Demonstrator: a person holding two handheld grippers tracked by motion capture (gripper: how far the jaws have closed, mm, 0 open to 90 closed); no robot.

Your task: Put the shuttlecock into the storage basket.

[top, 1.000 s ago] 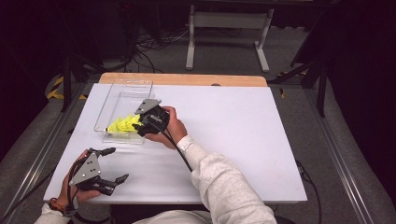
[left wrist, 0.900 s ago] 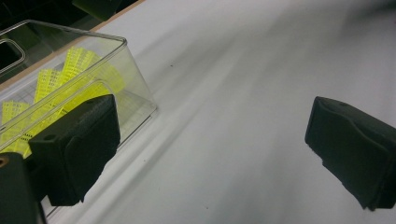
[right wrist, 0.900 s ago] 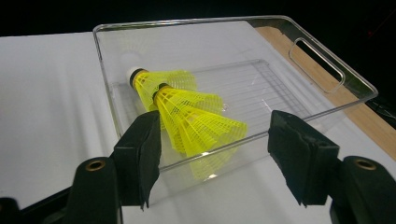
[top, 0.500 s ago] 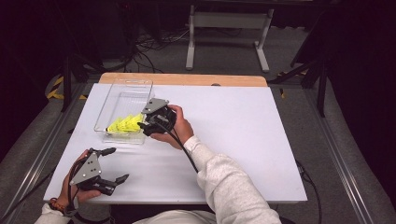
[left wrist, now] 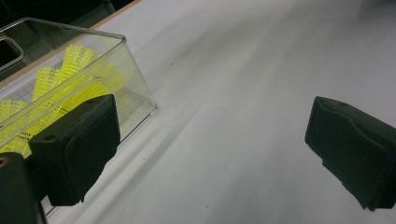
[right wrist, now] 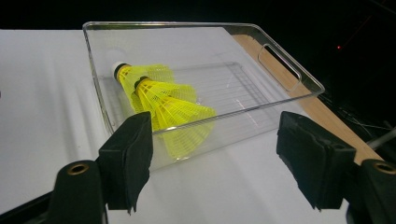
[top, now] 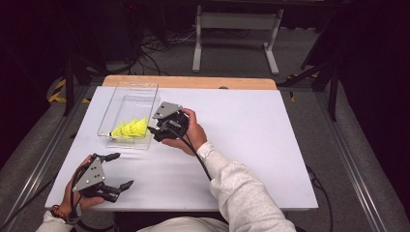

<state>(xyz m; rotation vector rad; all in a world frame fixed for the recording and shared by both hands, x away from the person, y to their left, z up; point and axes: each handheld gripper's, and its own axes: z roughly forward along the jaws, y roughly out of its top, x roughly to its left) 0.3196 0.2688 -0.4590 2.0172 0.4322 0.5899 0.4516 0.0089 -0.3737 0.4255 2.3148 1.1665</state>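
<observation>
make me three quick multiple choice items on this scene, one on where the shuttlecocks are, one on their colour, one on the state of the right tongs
1. Where do the shuttlecocks lie?
A. inside the clear plastic tray
B. on the bare white table
C. between the left tongs' jaws

2. What colour are their skirts?
A. white
B. yellow
C. red

3. How do the right tongs stand?
A. shut on a shuttlecock
B. shut on the tray's rim
C. open, holding nothing

Key: 1 A, since the right gripper view shows them nested on the tray's floor, behind its clear wall. 2 B, since the skirts are bright yellow in the high view and both gripper views. 3 C, since the jaws stand wide apart just outside the tray's wall, with nothing between them.
</observation>
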